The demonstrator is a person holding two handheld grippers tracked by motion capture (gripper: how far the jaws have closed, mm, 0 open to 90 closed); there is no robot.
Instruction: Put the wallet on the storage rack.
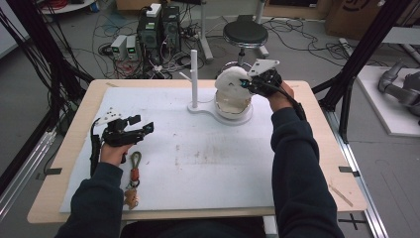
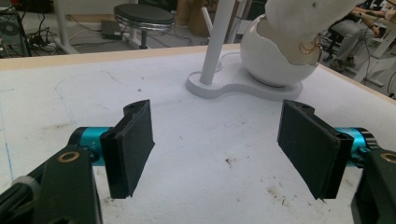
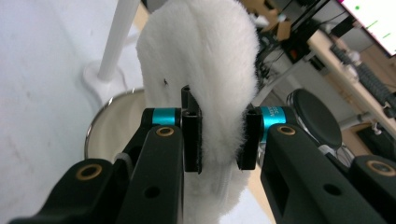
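Note:
My right gripper is shut on a white fluffy pouch, which hangs above a white bowl at the back of the table. The bowl sits on a white stand base with an upright post. In the left gripper view the pouch carries a small gold ring and hangs over the bowl. My left gripper hovers open over the mat at the left, nothing between its pads. A keychain with a green carabiner lies beside the left hand.
A white mat covers most of the wooden table. Beyond the far edge stand a black stool and computer boxes with cables on the floor. Black frame posts rise at both sides.

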